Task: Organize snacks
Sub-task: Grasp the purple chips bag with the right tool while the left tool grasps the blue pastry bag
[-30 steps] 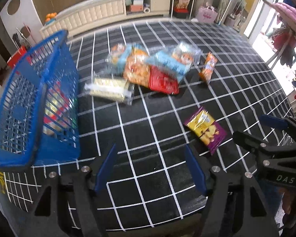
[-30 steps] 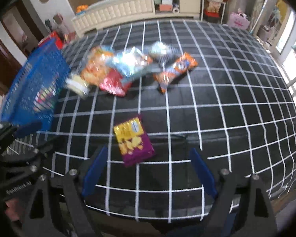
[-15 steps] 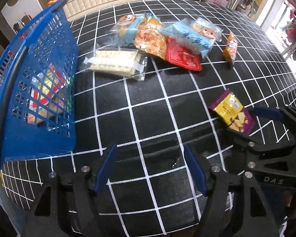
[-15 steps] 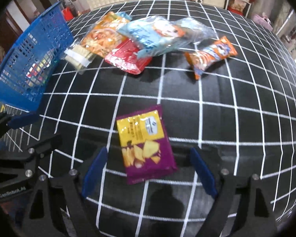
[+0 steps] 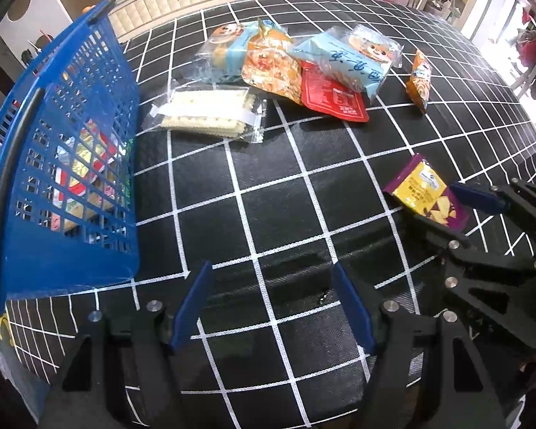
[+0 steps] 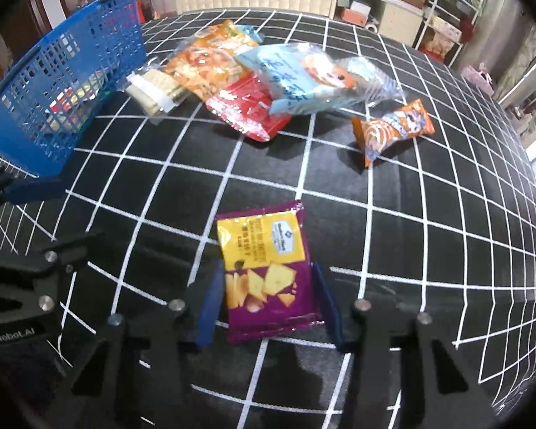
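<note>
Currently, going left to right: blue basket [image 5: 64, 164] sits at 9 o'clock in the left wrist view, tipped so its open side faces the loose snacks, likely to make drop-offs short. It already holds several packets, seen through the mesh.

Left gripper [image 5: 271, 307] hangs over bare desk [image 5: 275, 214] at 6 o'clock, fingers apart with nothing between them. Reads as parked, keeping clear of the other hand's pick.

Cracker pack [image 5: 207, 112] lies just beside the basket wall; the heap of orange, red and pale-blue bags [image 5: 296, 68] overlaps itself at 12 o'clock. Small orange packet [image 5: 420, 80] lies apart at 1 o'clock.

Purple-and-yellow chip bag [image 6: 264, 271] lies flat on the desk, alone, well apart from the heap, so it is the easy pick. Right gripper [image 6: 266, 307] straddles its lower half at 6 o'clock in its own view; fingers closing, one on each long edge. Firm squeeze is not evident yet, bag looks unbuckled.

Likely next: lift, carry toward 9 o'clock, drop in basket.
</note>
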`<state>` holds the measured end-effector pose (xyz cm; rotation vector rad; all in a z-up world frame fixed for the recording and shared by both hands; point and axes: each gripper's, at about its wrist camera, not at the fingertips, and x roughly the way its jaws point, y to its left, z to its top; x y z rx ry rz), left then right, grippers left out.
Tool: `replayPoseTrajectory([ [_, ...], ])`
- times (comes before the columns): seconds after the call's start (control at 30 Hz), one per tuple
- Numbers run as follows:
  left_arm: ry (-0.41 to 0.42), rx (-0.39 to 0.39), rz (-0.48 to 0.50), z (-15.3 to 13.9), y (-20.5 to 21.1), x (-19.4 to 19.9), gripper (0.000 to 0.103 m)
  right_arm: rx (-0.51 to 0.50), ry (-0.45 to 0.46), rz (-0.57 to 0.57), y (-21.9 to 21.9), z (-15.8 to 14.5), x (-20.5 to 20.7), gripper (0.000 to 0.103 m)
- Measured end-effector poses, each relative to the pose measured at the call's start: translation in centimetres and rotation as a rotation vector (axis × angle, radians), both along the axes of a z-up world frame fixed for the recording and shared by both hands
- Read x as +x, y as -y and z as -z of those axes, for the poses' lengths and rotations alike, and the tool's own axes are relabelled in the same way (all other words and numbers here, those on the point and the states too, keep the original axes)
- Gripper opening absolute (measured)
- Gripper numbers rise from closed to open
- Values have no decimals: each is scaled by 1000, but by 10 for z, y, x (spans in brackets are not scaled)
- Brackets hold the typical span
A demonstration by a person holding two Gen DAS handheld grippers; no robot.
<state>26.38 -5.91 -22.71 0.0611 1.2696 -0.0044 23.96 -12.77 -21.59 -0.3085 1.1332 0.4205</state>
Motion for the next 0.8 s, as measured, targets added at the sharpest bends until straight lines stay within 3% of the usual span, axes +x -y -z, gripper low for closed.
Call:
replayPoseTrajectory([
  [0.3,38,0,78,-27,16,31,68,93,11,121,31,-27,8,53],
  [0.5,98,-8,216,-58,43,71,69,169,54,215,63,-58,31,53],
  [0.57,92,-23,271,-64,52,83,81,193,67,237,72,-66,37,53],
  [0.67,79,-7,364,-66,69,100,82,231,78,260,79,-70,46,53],
  [0.8,2,55,434,-57,88,123,82,280,76,281,86,-66,53,53],
])
